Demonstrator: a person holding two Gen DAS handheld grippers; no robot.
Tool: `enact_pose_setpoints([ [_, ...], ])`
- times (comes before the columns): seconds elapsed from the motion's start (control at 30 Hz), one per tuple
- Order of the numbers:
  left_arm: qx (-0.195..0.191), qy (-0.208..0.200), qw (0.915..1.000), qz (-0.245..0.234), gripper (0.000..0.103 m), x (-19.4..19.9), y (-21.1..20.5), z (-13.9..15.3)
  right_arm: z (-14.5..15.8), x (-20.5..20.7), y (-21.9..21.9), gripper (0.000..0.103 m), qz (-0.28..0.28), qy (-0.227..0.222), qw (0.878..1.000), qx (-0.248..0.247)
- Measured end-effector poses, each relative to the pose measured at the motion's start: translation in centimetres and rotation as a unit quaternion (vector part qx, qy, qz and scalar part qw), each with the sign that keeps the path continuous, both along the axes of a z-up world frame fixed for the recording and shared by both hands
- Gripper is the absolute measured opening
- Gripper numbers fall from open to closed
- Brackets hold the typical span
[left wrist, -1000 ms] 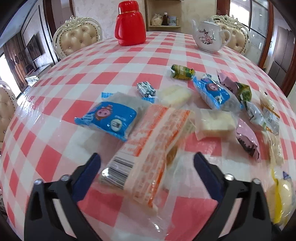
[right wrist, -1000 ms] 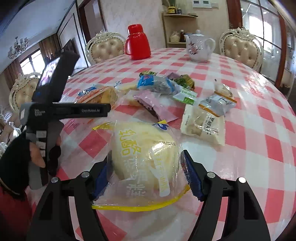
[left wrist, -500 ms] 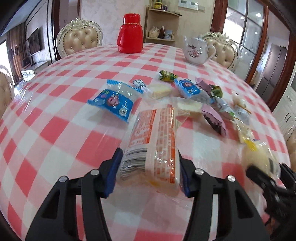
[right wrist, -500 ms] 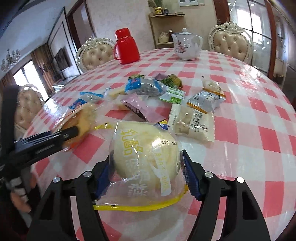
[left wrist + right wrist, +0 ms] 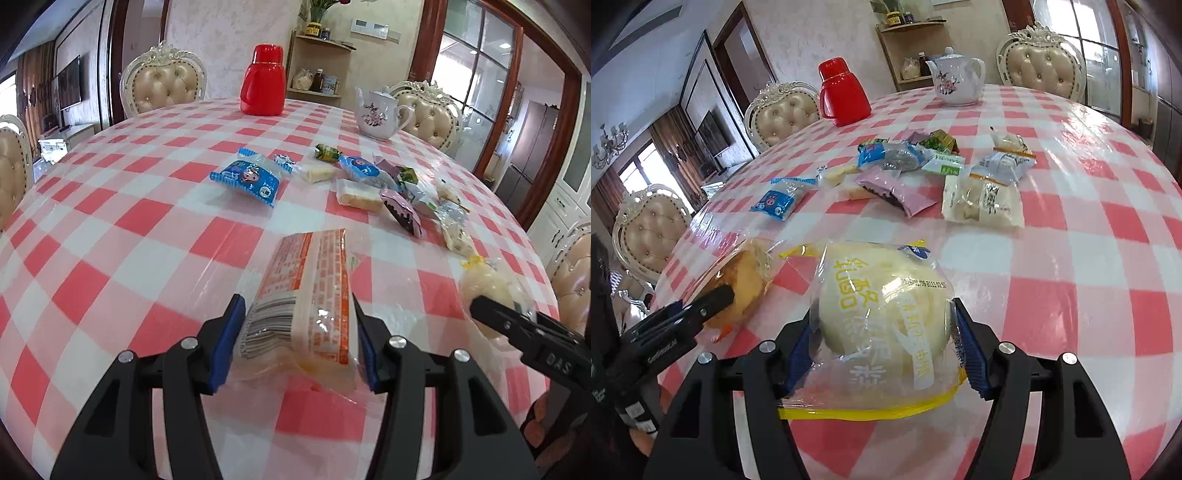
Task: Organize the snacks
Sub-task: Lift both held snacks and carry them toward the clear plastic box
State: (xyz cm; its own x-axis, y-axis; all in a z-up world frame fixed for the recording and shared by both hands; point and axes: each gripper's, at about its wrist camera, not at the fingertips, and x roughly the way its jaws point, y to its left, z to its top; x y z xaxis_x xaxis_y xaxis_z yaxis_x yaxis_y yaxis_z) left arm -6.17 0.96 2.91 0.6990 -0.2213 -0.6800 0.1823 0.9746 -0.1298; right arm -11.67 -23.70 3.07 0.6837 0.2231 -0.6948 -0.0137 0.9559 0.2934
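So a second ago the left gripper (image 5: 295,343) was wide open over the orange pack (image 5: 308,299), which lay flat in the pile with the other snacks; now both pads are pressed against the pack's sides and it's been pulled away from the rest, toward the near edge of the table (image 5: 110,221). The pack looks raised at the gripper end, though I can't say for sure it's fully off the cloth. The right gripper (image 5: 882,354) hasn't really changed its grip: it's closed about as far as the bun (image 5: 886,306) allows, pads squeezing the clear wrapper on both sides, same as before, just carried a bit nearer to the left one. In the right view you can see the two loads side by side, the orange pack just left of the bun, close but not touching as far as I can tell. My read is that both pickups are done and this is the carry stage, with each hand bringing one snack out of the heap. The rest are still clustered mid-table: the blue pack (image 5: 245,181), the pink pack (image 5: 897,192), the white pack (image 5: 982,203) and some small ones behind. I see no box or tray in either view, so where these two end up is anyone's guess.
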Motion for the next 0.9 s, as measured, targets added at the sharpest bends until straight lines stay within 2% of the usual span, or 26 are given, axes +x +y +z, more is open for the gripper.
enact_pose_setpoints([
  [0.27, -0.009, -0.01, 0.9999, 0.002, 0.054, -2.6, 2.7, 0.2, 0.3, -1.4, 2.3, 0.066, 0.018, -0.008, 1.0, -0.006],
  [0.53, 0.008, -0.018, 0.9998, 0.009, 0.054, -5.0, 4.5, 0.5, 0.5, -2.8, 5.0, 0.066, 0.054, -0.011, 0.998, -0.014],
  [0.63, 0.034, 0.004, 0.9994, -0.009, 0.055, -5.0, 4.5, 0.0, 0.5, -3.1, 6.0, 0.066, 0.064, -0.014, 0.998, -0.021],
  [0.7, 0.057, 0.025, 0.998, -0.014, 0.06, -4.5, 3.9, -0.8, 0.5, -3.1, 6.3, 0.066, 0.068, -0.012, 0.997, -0.02],
  [0.73, 0.064, 0.035, 0.9972, -0.013, 0.074, -4.2, 3.6, -1.1, 0.5, -3.1, 6.4, 0.066, 0.069, -0.012, 0.997, -0.021],
  [0.77, 0.068, 0.04, 0.9968, -0.013, 0.08, -3.9, 3.5, -1.2, 0.5, -3.2, 6.4, 0.066, 0.069, -0.013, 0.997, -0.022],
  [0.87, 0.074, 0.054, 0.9957, -0.015, 0.08, -3.0, 3.2, -1.6, 0.5, -3.2, 6.3, 0.065, 0.069, -0.011, 0.997, -0.018],
  [0.9, 0.073, 0.071, 0.9945, -0.02, 0.074, -2.5, 3.1, -2.1, 0.4, -3.2, 6.3, 0.066, 0.07, -0.01, 0.997, -0.018],
])
